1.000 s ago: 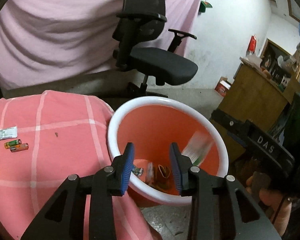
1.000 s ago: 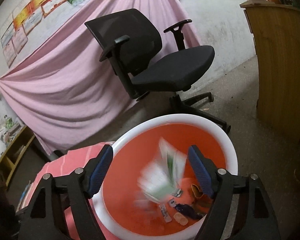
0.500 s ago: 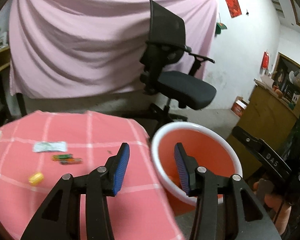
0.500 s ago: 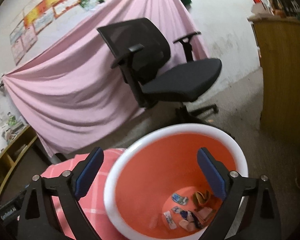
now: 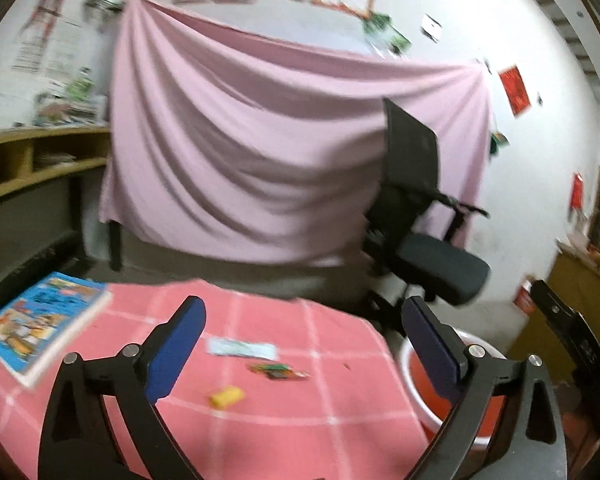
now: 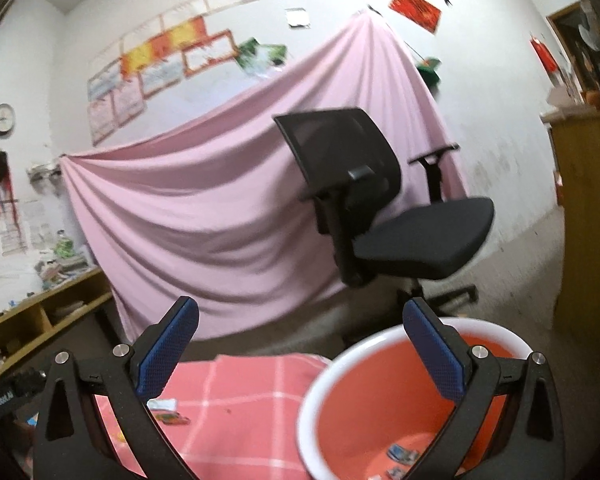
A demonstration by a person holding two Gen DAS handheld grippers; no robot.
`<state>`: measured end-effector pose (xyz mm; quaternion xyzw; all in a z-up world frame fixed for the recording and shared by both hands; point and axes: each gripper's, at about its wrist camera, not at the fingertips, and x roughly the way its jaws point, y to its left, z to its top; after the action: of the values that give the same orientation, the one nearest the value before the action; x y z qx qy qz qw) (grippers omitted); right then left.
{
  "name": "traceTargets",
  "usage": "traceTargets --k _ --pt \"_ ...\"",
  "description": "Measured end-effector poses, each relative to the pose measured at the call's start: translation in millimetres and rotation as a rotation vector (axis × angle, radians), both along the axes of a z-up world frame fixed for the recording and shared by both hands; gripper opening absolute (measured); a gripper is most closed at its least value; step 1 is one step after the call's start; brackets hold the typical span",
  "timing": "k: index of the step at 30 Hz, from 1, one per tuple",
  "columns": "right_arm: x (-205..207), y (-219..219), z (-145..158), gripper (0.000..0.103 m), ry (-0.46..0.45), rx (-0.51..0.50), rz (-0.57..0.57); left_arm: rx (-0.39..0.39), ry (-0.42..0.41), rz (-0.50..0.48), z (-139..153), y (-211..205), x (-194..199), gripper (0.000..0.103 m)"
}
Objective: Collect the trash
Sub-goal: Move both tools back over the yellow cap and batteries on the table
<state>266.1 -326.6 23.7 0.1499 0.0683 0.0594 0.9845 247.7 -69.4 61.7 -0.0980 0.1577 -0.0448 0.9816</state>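
Just ahead of left gripper (image 5: 302, 342): wrappers (image 5: 278, 371).

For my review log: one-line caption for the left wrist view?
Open left gripper faces leftover litter on pink checked cloth.

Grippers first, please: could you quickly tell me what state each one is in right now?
Left gripper: open, jaws just widened, nothing between them, above the pink checked tablecloth.
Right gripper: open, empty, by the orange white-rimmed plastic bin.
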Motion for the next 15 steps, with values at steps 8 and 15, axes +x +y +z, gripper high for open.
traceTargets --k 8,15 --pt "-6 43 8 0.103 -0.107 -0.072 0.075 0.029 -0.073 0.131 -6 46 -24 0.100" --pt "-12 82 6 0.103 -0.158 -0.170 0.164 0.068 -0.120 0.190 -21 70 -44 0.100"
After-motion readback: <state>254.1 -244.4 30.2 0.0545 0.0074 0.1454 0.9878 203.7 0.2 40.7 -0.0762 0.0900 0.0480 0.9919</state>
